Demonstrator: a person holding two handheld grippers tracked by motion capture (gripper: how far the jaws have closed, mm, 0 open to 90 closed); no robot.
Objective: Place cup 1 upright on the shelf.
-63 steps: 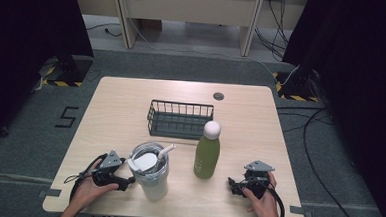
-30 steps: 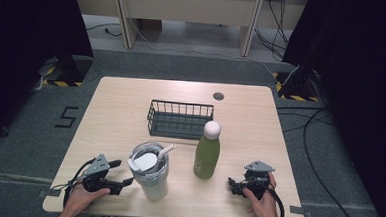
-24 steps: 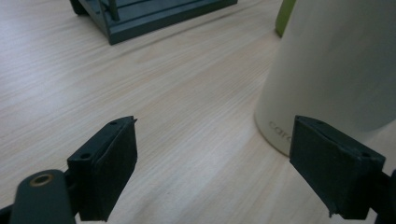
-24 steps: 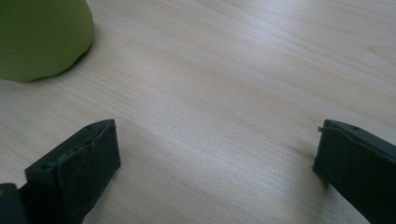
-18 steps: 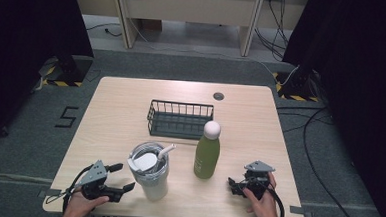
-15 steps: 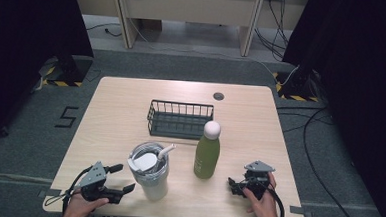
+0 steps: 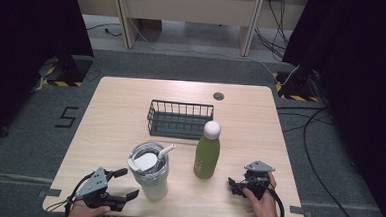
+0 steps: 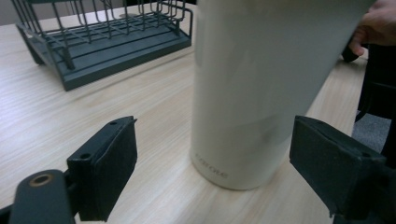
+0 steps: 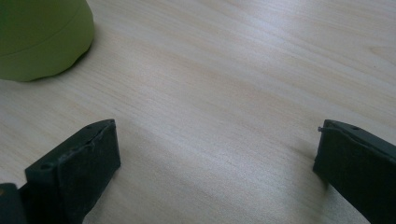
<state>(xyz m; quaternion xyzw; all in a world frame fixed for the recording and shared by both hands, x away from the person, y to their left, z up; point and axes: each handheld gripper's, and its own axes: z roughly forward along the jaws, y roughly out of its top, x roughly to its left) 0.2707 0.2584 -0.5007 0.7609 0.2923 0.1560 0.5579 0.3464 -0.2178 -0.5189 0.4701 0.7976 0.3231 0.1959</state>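
On the pale wooden desk (image 7: 110,119), largest first: a dark wire basket (image 7: 179,119) at centre; a cream cup (image 7: 149,170) with lid and straw near the front edge; a green bottle (image 7: 207,151) with a white cap standing just beside the cup.

The left gripper (image 7: 126,183), fingers (image 8: 103,162) spread wide, flanks the cup without touching; its own view adds faint lettering at the cup's base.

The right gripper (image 7: 233,184), fingers (image 9: 74,167) released, rests near the bottom of the bottle.

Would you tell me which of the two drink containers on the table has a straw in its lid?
The cream tumbler by the left gripper; the green bottle has a plain round cap.
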